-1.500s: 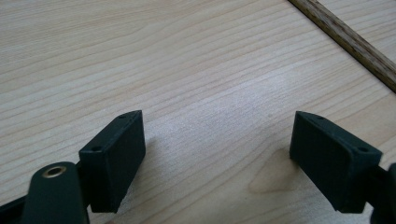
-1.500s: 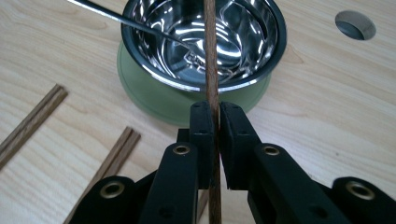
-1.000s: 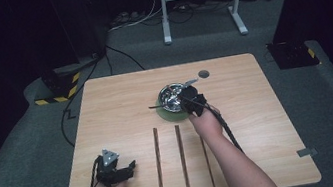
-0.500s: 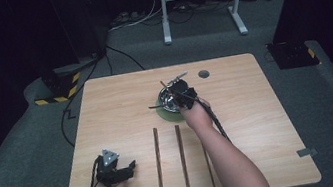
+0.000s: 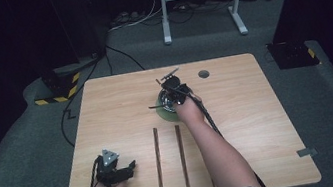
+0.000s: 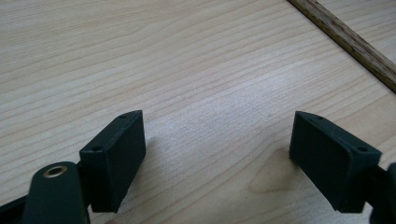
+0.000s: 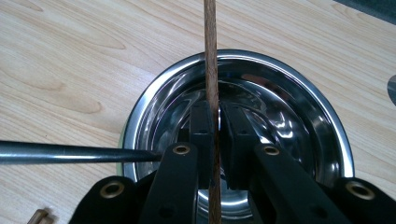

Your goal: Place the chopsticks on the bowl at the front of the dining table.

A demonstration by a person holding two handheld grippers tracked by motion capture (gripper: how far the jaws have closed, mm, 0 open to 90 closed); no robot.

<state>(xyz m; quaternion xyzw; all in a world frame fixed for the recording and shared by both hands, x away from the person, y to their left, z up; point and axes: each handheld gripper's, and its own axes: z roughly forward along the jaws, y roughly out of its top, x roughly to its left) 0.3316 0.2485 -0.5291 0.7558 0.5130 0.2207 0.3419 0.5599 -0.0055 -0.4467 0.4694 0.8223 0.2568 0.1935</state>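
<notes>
The worktop (image 5: 107,113) is pale wood with a smooth, matt, fine-grained face. The bowl (image 7: 289,116) is polished metal, mirror-glossy inside. The stick (image 7: 211,56) across it is brown wood with a coarse, open grain, like the sticks (image 5: 158,160) lying on the near part of the worktop. Both grippers, left (image 6: 219,158) and right (image 7: 219,140), look like matt black plastic with brass-coloured rivets. A smooth dark metal rod (image 7: 70,153) has a dull sheen.

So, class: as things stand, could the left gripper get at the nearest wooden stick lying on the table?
Probably yes: the left gripper is open, holds nothing, and only bare table lies between it and the nearest stick.
</notes>
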